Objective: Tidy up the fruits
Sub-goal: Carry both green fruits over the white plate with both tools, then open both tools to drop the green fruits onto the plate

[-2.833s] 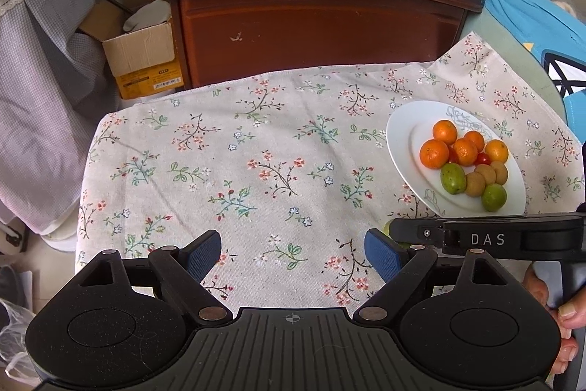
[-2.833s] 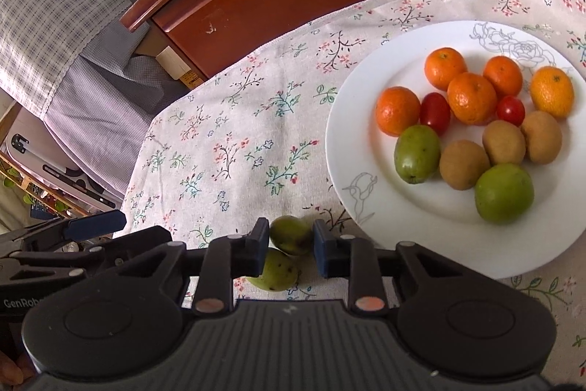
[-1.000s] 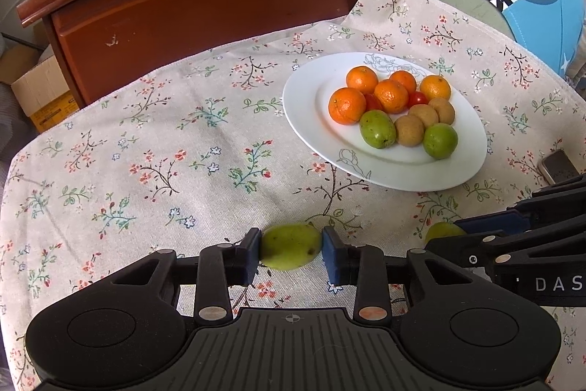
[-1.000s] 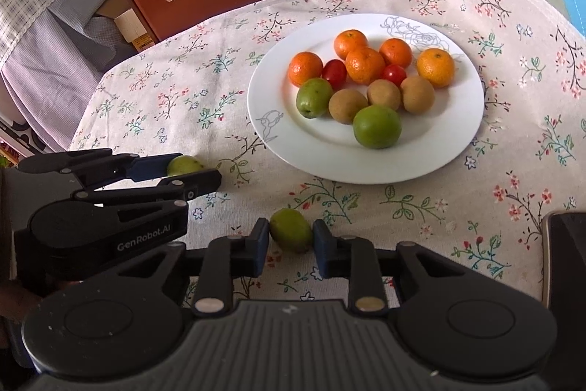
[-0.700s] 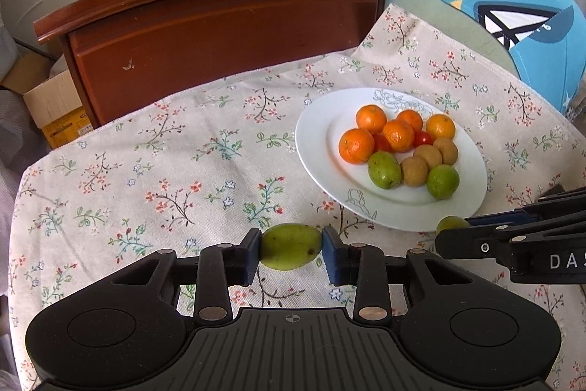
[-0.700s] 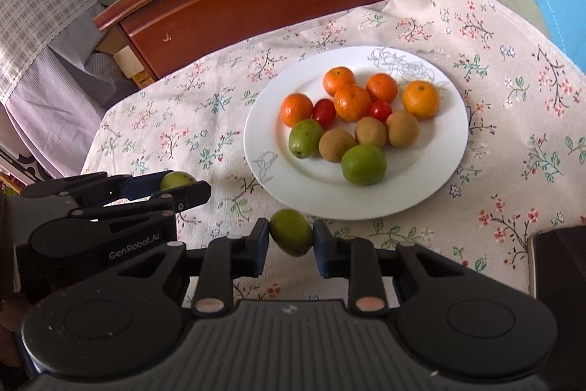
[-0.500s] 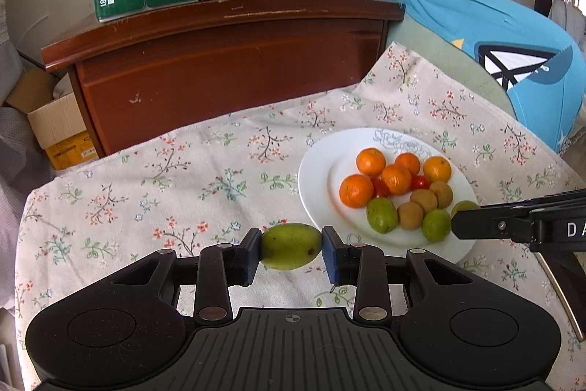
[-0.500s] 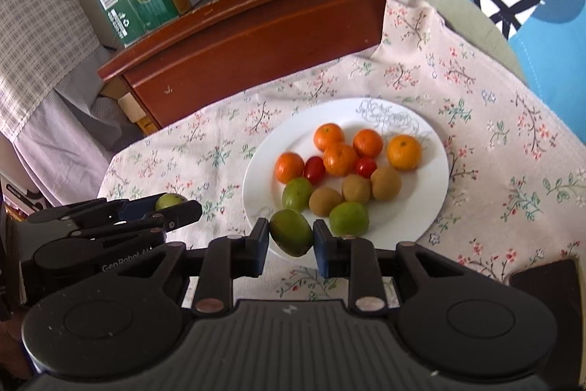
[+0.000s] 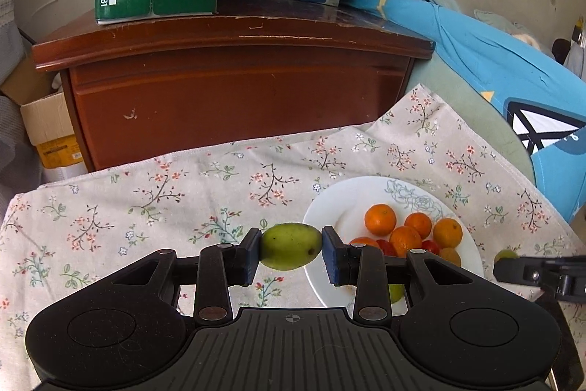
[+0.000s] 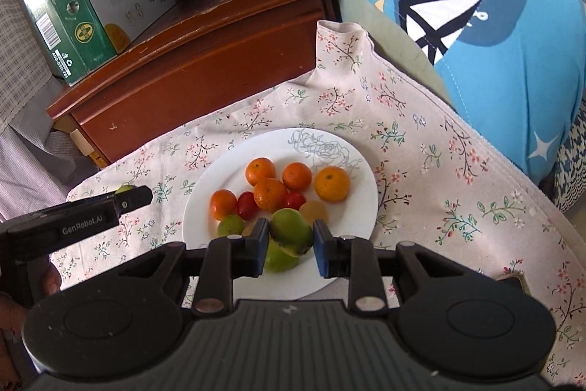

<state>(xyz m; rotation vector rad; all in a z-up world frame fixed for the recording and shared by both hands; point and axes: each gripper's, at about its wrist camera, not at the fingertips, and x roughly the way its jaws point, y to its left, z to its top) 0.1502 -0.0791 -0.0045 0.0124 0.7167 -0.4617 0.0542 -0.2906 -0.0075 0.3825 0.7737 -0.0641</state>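
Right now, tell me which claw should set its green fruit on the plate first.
Right. The right claw holds its green fruit over the white plate, above the fruit already there. The left claw holds its fruit over the tablecloth, beside the rim.

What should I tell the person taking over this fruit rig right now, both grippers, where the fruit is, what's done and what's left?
Left gripper: shut on a green fruit, held in the air above the floral tablecloth, just left of the white plate.
Right gripper: shut on a second green fruit, held over the plate's near part.
On the plate: five oranges, cherry tomatoes, brownish fruits, partly hidden, and two more green ones.
Done: both loose green fruits are picked up.
Left: set each down in free space on the plate, likely beside the other green ones, then release.
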